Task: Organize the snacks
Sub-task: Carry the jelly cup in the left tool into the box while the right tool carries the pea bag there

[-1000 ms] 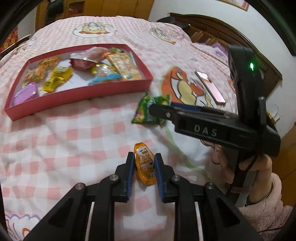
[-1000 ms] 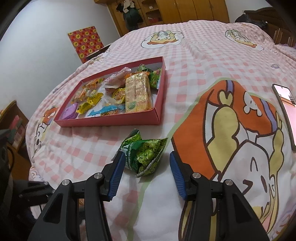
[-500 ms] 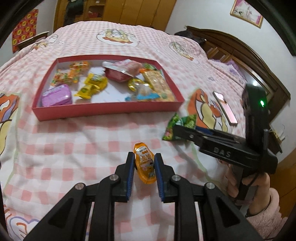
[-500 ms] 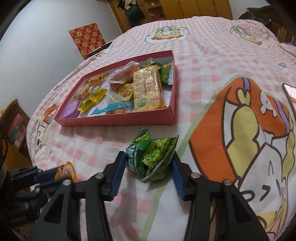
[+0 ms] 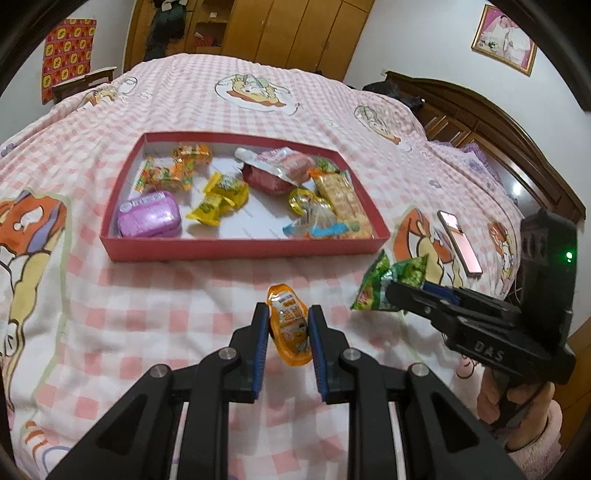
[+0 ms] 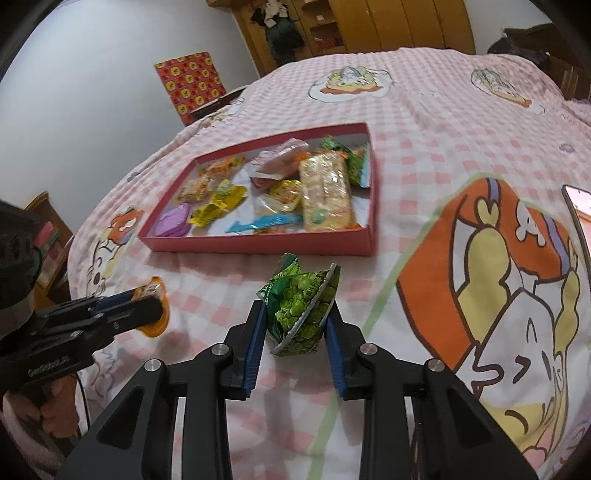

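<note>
My left gripper (image 5: 285, 321) is shut on an orange jelly snack (image 5: 290, 325) and holds it above the pink checked bedspread, in front of the red tray (image 5: 243, 249). My right gripper (image 6: 294, 321) is shut on a green pea snack bag (image 6: 301, 306), crumpled between the blue pads, also lifted in front of the tray (image 6: 258, 245). The tray holds several snacks: a purple tin (image 5: 149, 214), yellow packets (image 5: 219, 199), a red pouch (image 5: 277, 171) and a long biscuit pack (image 6: 325, 194). Each gripper shows in the other view: the right gripper (image 5: 391, 290), the left gripper (image 6: 157, 299).
A pink phone (image 5: 460, 243) lies on the bedspread to the right of the tray. A wooden headboard (image 5: 498, 122) is at the far right and wardrobes (image 5: 295, 29) stand behind the bed. A low side table (image 5: 83, 81) stands at the far left.
My right gripper closed on the green bag and lifted it. My left gripper, holding the orange jelly, rose and swung to face the tray squarely.
</note>
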